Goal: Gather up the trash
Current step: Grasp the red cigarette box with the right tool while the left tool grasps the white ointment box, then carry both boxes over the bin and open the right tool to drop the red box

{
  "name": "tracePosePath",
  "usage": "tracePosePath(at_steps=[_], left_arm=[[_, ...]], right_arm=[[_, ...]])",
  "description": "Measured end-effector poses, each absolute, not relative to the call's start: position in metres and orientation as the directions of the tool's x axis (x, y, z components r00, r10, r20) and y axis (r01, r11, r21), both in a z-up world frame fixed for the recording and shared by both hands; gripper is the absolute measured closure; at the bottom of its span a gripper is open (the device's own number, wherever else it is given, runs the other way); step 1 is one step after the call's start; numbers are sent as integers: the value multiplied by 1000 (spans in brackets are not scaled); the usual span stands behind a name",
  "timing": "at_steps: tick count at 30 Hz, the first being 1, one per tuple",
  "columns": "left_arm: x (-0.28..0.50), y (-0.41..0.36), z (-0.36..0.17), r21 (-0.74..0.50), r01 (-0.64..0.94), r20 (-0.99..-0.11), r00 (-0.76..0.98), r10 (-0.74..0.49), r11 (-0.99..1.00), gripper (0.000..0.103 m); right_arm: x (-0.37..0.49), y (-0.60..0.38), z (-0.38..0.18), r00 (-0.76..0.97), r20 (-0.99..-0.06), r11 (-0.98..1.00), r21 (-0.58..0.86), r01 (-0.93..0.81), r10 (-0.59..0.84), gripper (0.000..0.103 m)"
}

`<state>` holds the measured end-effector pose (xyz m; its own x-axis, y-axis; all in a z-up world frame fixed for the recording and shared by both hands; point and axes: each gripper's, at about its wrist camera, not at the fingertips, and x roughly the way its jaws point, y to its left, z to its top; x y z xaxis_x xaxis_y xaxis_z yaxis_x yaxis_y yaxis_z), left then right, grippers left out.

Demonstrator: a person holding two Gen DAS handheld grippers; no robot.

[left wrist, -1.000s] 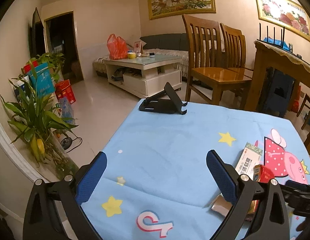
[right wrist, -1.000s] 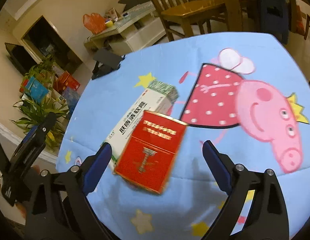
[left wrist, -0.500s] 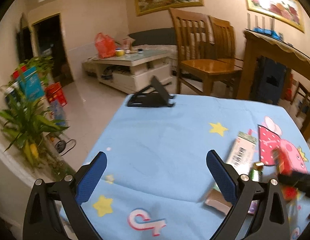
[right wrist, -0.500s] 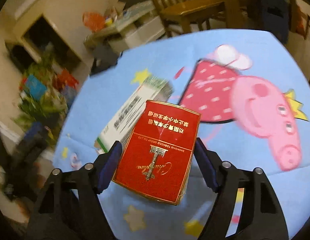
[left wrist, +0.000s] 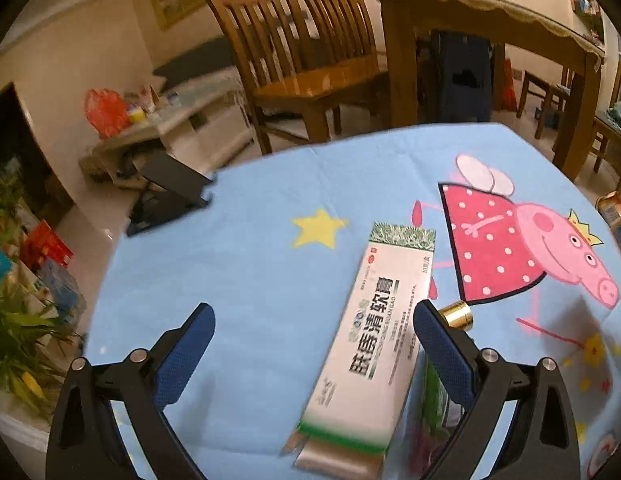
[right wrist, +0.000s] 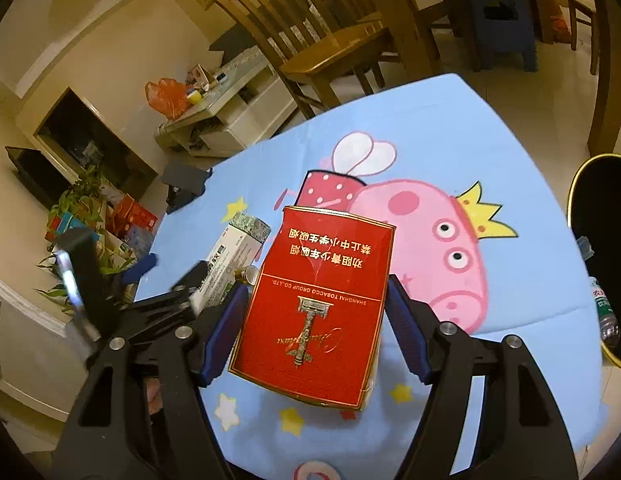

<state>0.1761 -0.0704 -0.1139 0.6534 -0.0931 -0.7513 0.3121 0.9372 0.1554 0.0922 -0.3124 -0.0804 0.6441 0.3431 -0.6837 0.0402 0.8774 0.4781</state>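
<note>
moved since before: the left gripper [left wrist: 312, 344] has swung over from bare cloth to the long white-and-green cardboard ointment box [left wrist: 376, 340]; the right gripper [right wrist: 312, 326] has just been closing, and the flat red cardboard cigarette pack [right wrist: 316, 312] is now up off the cloth between its blue pads.
left gripper: wide open, holding nothing. The box lies flat on the blue cartoon-print tablecloth [left wrist: 250, 280], crowded against the right-hand finger.
white box axis: long axis runs near-to-far, leaning right, patterned green end pointing away.
left risk: off-centre, so closing probably just shoves or spins it, maybe into the small brass cap [left wrist: 456, 314] beside it.
right gripper: partly closed, clamped on the pack's side edges.
red pack axis: long axis runs forward along the fingers, print upside down.
right risk: thin cardboard, could crush or pivot out before reaching the gold-rimmed black bin [right wrist: 600, 260] beyond the table's right edge.
</note>
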Motion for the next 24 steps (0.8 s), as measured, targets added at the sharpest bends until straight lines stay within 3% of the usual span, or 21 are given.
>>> tracePosePath(at_steps=[5,10,12,13,24], left_arm=[[191,-77,-118,75,383,-787,589,-181,921,10],[204,-93,-134,128,385,-816,565,-123,914,16],[210,-89,-139,89,383,-840,525,-138,920,52],[214,-81,-137,19,367,-845,503,-181,930,59],[208,34,-131,15,-31,-833,552,29,999,60]], right_arm=[[90,-313,-77,650,-677,876,482,35,347,34],[87,-313,-73,652,-674,877,480,29,347,34],[86,-311,-73,653,-675,879,475,30,343,34],[86,-310,-74,653,-675,880,474,29,342,34],[90,-293,-73,645,-678,893,450,-15,352,34]])
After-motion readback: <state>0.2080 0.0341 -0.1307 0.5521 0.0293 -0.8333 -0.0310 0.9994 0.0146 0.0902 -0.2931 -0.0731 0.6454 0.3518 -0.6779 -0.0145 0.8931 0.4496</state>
